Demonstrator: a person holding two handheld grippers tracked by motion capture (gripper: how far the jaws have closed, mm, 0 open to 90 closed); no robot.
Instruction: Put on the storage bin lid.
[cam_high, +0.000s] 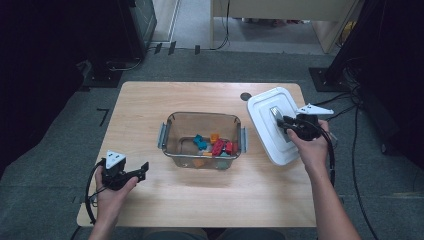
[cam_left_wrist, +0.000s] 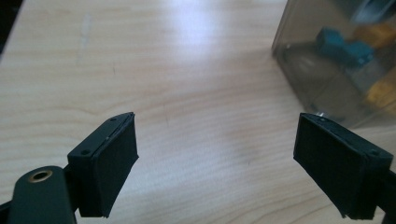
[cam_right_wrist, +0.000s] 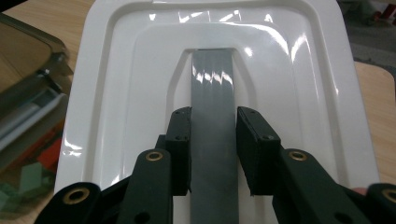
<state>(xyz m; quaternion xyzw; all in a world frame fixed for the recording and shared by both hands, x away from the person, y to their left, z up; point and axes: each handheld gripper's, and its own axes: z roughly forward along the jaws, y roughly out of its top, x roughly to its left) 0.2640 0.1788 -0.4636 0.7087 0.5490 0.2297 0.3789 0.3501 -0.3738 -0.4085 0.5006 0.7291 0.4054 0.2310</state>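
High view: the right gripper (cam_high: 283, 121) is gripping the white lid (cam_high: 272, 125) by its grey handle (cam_high: 276, 114), holding it tilted off the surface (cam_high: 150, 100), just right of the box (cam_high: 202, 140). The lid's long axis is running away from the person, leaning slightly left. The left gripper (cam_high: 142, 171) is hovering near the front left corner, pointing toward the box.

Left gripper view: its jaws are standing wide apart over bare wood, the box (cam_left_wrist: 341, 60) sitting ahead to the right.

Right gripper view: the jaws are clamping the handle (cam_right_wrist: 213, 116) from both sides, the strip running straight ahead along the lid (cam_right_wrist: 116, 93).
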